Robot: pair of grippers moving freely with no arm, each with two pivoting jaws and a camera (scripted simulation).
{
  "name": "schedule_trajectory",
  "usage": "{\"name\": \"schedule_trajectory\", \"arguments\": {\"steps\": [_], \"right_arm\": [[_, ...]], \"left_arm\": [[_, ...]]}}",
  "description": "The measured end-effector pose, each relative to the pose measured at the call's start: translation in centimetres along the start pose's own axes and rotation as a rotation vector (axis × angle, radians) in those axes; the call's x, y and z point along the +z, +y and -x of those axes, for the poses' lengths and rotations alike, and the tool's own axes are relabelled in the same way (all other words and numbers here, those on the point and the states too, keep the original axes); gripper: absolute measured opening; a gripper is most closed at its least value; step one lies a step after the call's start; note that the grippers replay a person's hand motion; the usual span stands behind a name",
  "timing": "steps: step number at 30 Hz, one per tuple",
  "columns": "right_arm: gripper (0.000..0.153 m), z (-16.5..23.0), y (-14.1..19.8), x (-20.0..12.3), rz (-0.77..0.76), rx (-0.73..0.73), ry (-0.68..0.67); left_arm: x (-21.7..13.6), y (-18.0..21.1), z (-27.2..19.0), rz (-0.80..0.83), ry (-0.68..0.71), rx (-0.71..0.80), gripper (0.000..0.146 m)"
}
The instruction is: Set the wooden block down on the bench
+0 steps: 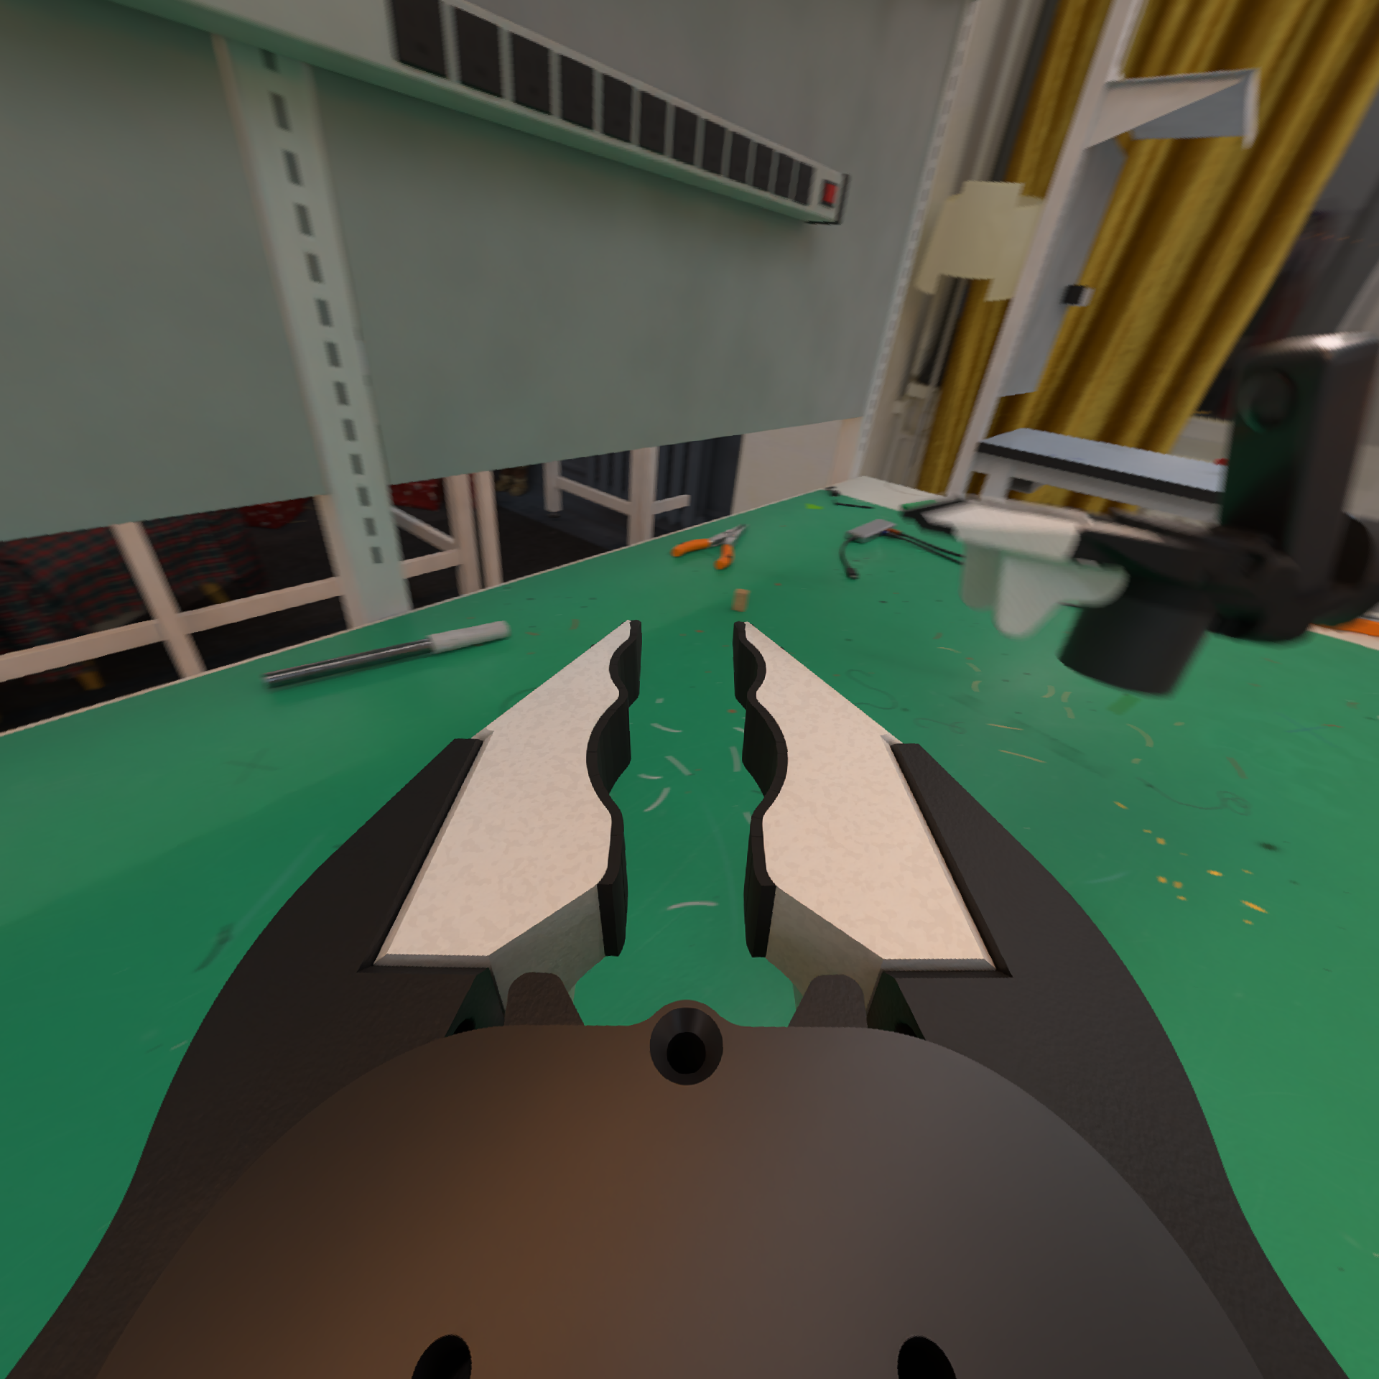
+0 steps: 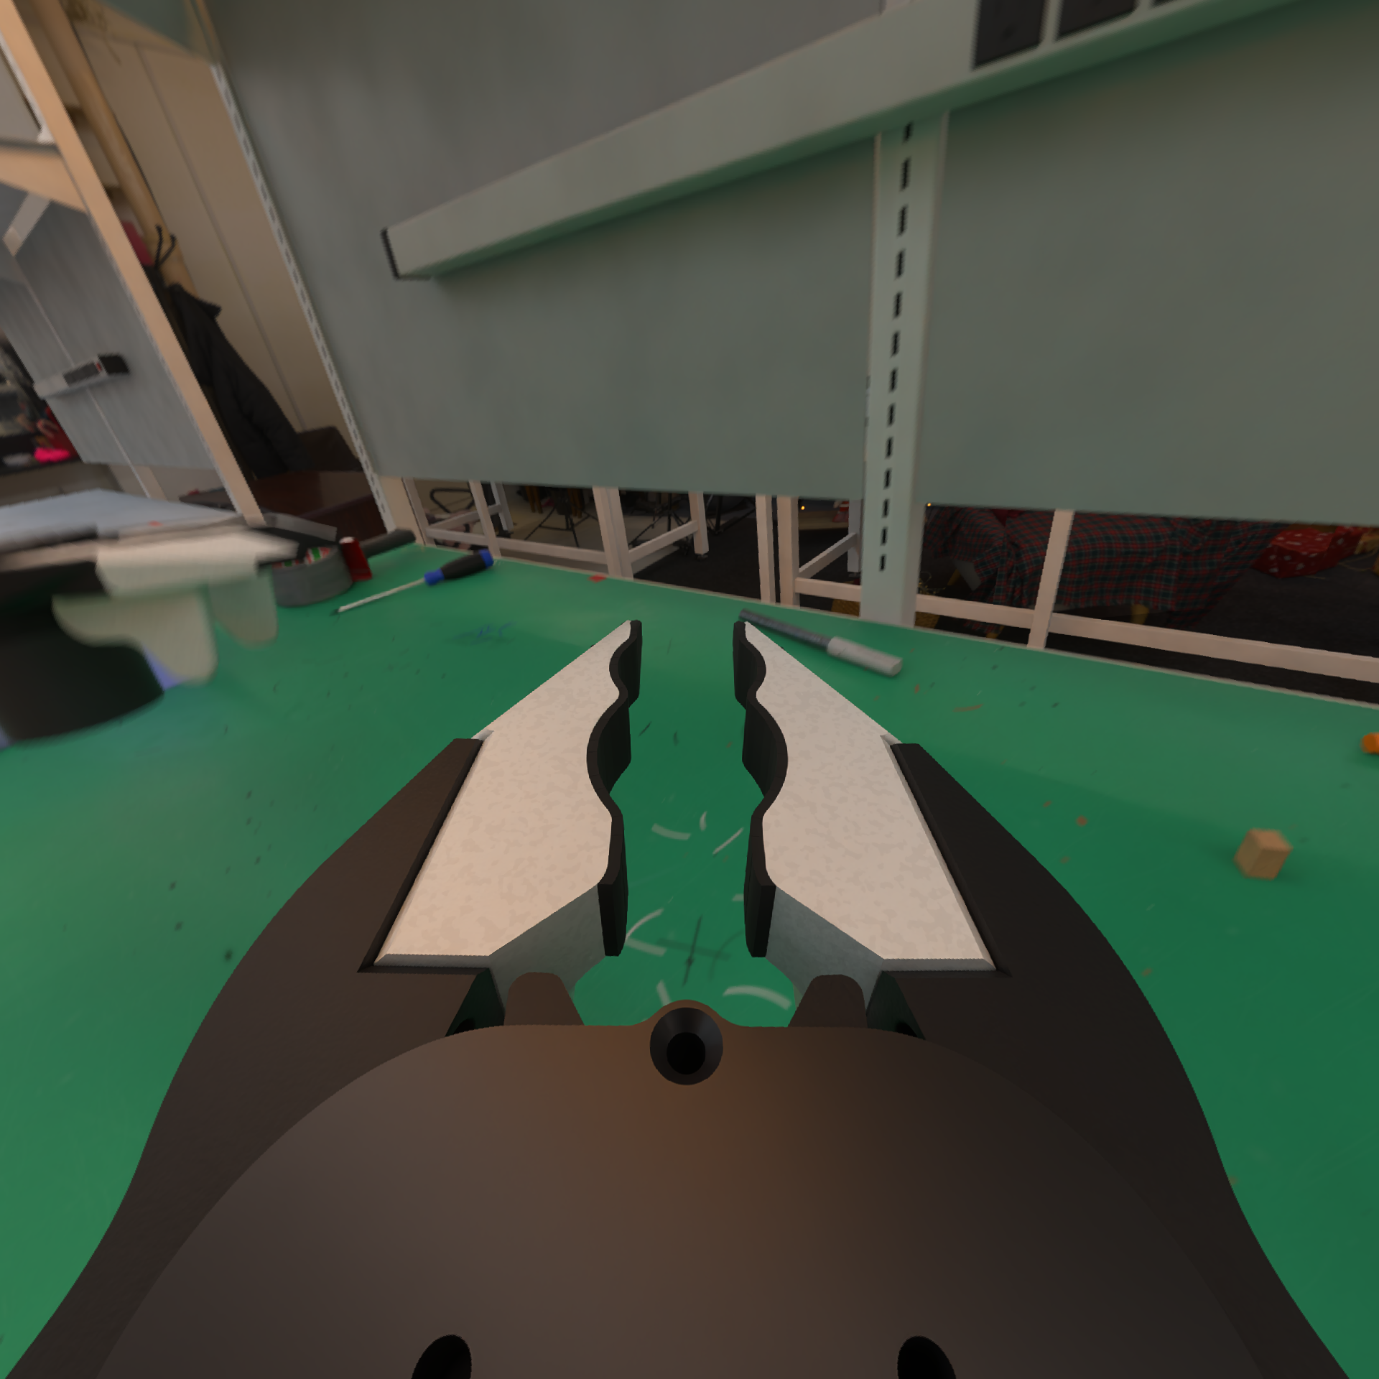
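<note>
While both the left claw [image 1: 686, 634] and right claw [image 2: 686, 634] sit part-open and empty, the wooden block [image 2: 1262, 852] on the bench [image 2: 298, 783] looks light, rigid, best pinched across opposite flat faces.

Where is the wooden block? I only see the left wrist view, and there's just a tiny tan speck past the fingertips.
Observer: The right wrist view shows it clearly: the wooden block is a small cube lying on the green bench, off to the right of the right gripper.
Operator: So is the right gripper holding anything?
Observer: No. Its fingers stand apart with only bare bench between them.
Operator: Anything else over there that I miss?
Observer: A blue-handled screwdriver lies near the bench's far edge, beside a roll of tape.
</note>
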State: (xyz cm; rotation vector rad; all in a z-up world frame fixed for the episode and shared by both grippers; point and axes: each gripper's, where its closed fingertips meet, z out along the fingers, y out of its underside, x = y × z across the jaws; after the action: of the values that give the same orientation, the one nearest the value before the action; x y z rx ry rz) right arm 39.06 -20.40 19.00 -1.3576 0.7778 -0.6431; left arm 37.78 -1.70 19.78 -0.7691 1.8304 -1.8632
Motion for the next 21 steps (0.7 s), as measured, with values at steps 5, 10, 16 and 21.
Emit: {"name": "schedule_trajectory", "arguments": {"steps": [5,10,16,21], "right_arm": [[0.025,3.3,4.6,-0.3,0.04,-0.064,-0.046],[0.025,4.9,5.5,0.0,0.043,-0.095,-0.093],[0.025,6.0,6.9,0.0,0.075,-0.142,-0.128],[0.025,6.2,7.8,-0.1,0.102,-0.167,-0.143]], "left_arm": [[-4.2,-2.3,6.3,0.066,-0.188,0.046,0.024],[-9.6,-3.4,15.6,0.288,-0.434,0.071,0.024],[-13.9,2.2,24.2,0.695,-0.6,-0.113,0.026],[-14.9,8.6,27.0,0.967,-0.622,-0.172,0.03]]}}
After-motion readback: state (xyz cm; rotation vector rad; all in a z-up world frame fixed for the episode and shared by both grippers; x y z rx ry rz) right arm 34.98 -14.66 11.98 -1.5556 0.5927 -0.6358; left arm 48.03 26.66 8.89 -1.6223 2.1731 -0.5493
